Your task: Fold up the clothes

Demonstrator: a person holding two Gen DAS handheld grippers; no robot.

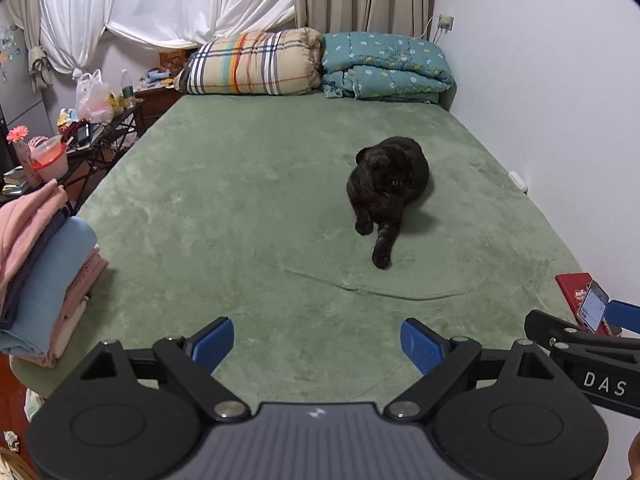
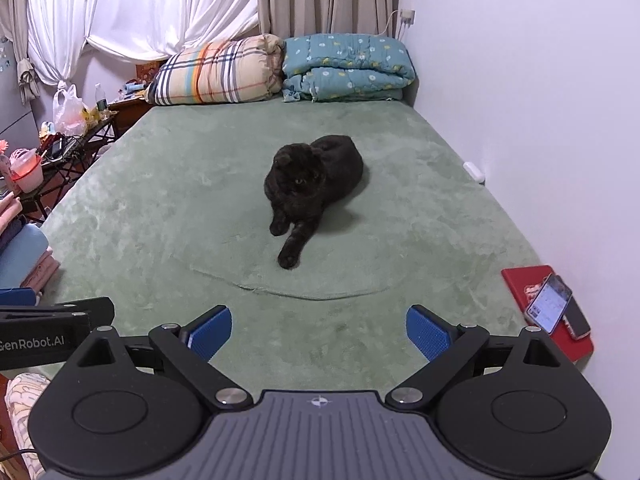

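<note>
Both grippers hang over a green bed with fingers spread wide and empty.

At the left edge of the bed (image 1: 240, 208) sits a stack of folded clothes (image 1: 44, 280), pink and blue. The left gripper (image 1: 318, 340) holds nothing between its blue pads, and neither does the right gripper (image 2: 318, 334) beside it. A black cat (image 2: 310, 188) lies mid-bed, well apart from both. At the right edge, a phone (image 2: 550, 304) leans on a red book (image 2: 524, 280).

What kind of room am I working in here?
Most likely a home bedroom: a bed with a green cover, rolled quilts at its head, a stack of folded clothes at its left edge.
</note>
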